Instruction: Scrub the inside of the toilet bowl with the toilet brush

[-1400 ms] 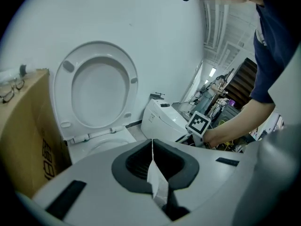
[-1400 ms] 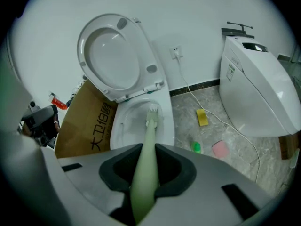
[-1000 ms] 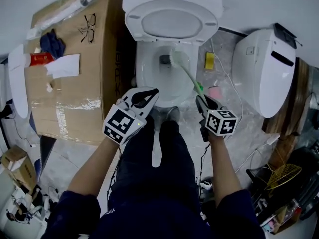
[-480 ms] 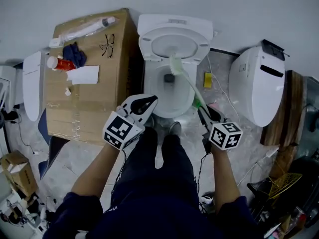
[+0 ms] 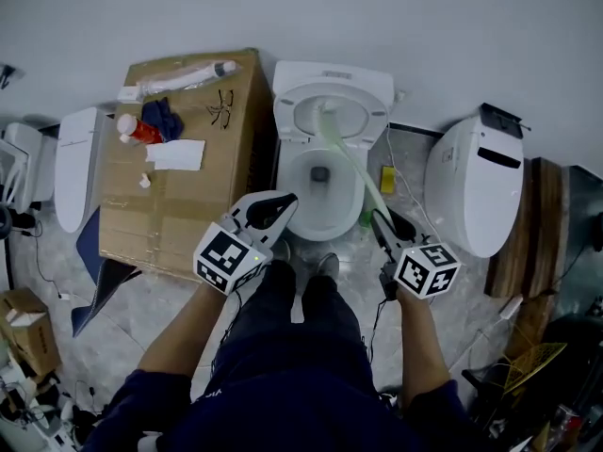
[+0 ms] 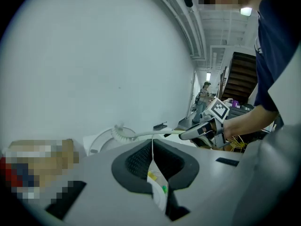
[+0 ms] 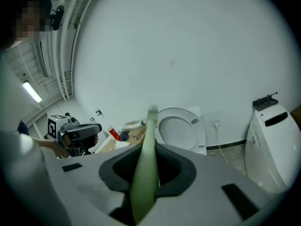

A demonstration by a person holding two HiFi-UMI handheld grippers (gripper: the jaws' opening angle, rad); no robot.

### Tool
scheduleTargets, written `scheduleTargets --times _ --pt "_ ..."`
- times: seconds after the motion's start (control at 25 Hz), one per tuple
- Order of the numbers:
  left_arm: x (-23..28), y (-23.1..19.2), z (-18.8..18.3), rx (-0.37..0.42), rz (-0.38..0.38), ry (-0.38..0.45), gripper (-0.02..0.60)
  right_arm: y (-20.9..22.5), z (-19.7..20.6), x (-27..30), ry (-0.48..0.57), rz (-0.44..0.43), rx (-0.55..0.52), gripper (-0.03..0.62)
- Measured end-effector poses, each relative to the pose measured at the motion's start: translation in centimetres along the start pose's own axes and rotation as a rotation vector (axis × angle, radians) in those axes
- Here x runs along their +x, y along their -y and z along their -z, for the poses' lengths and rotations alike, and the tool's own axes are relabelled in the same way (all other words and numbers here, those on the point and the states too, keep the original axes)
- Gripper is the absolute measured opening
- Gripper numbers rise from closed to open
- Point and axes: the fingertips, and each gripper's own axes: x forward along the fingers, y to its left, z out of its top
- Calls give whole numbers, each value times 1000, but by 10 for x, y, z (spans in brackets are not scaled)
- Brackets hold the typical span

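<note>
Right claw [image 5: 383, 224] clenched on the slim pale-green plastic toilet brush [image 5: 350, 163], its bristly head in air at 12 o'clock of the glossy white oval toilet bowl [image 5: 303, 194], by the raised seat [image 5: 366, 113]; left claw [image 5: 281, 200] pinched shut, empty, at 8 o'clock; scrubbing looks paused or finished, and I can't tell how clean the bowl is.

Pale green, white-bristled toilet brush [image 5: 350, 161] slants raised above the open white toilet bowl [image 5: 325, 217].

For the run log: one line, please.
right hand-held gripper: shut on pale green toilet brush | brush head: outside white toilet bowl | left hand-held gripper: shut
</note>
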Motion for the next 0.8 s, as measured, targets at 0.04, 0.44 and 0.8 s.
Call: scheduleTargets --times 0.04,0.44,0.8 --pt "-4 2 -5 3 -2 11 35 -5 -6 -4 10 -7 -11 83" --pt "-27 18 -45 25 -24 82 35 -48 -56 -35 99 -74 -85 83" --pt "-38 27 -75 53 -40 134 35 -70 -76 -55 132 -113 -130 83"
